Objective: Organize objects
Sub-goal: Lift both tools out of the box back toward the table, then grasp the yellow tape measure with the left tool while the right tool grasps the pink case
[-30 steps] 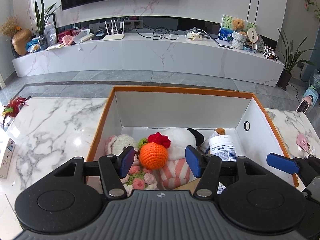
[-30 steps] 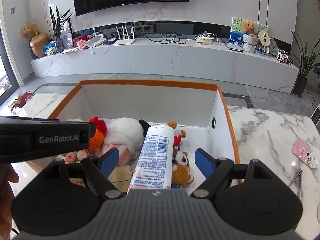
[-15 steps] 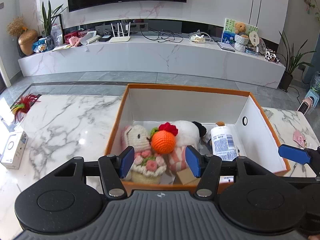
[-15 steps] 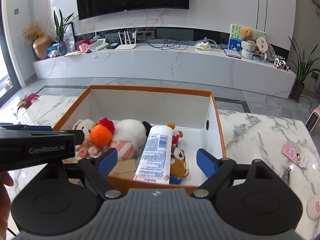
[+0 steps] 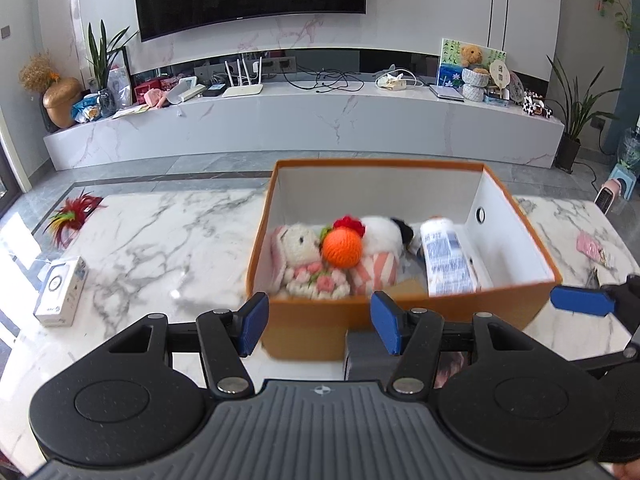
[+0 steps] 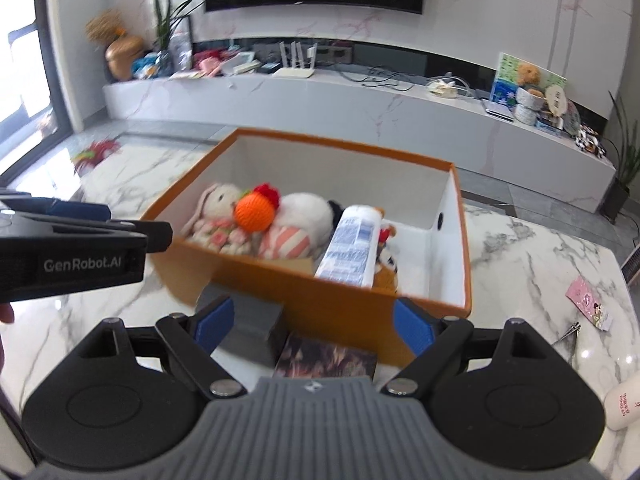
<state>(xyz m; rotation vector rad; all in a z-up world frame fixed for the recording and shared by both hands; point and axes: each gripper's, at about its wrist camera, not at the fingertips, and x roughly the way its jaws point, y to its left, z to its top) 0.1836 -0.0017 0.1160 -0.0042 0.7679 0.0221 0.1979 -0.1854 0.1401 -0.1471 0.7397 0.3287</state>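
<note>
An orange box (image 5: 400,312) with white inner walls stands on the marble table; it also shows in the right wrist view (image 6: 320,288). Inside lie a plush rabbit (image 5: 298,246), an orange knitted ball (image 5: 342,248), a white plush with a striped part (image 5: 380,236) and a white bottle (image 5: 446,256). My left gripper (image 5: 318,322) is open and empty, in front of the box's near wall. My right gripper (image 6: 314,320) is open and empty, in front of the same wall. A grey block (image 6: 252,316) and a dark patterned box (image 6: 326,360) lie between its fingers.
A small white carton (image 5: 60,290) and a red feather toy (image 5: 76,212) lie on the table to the left. A pink card (image 6: 590,306), a metal clip (image 6: 570,330) and a white container (image 6: 624,402) lie to the right. A long marble shelf stands beyond.
Both grippers have pulled back and up out of the box. The box and its contents now sit farther ahead. The grey block and the dark patterned box have come into view.
</note>
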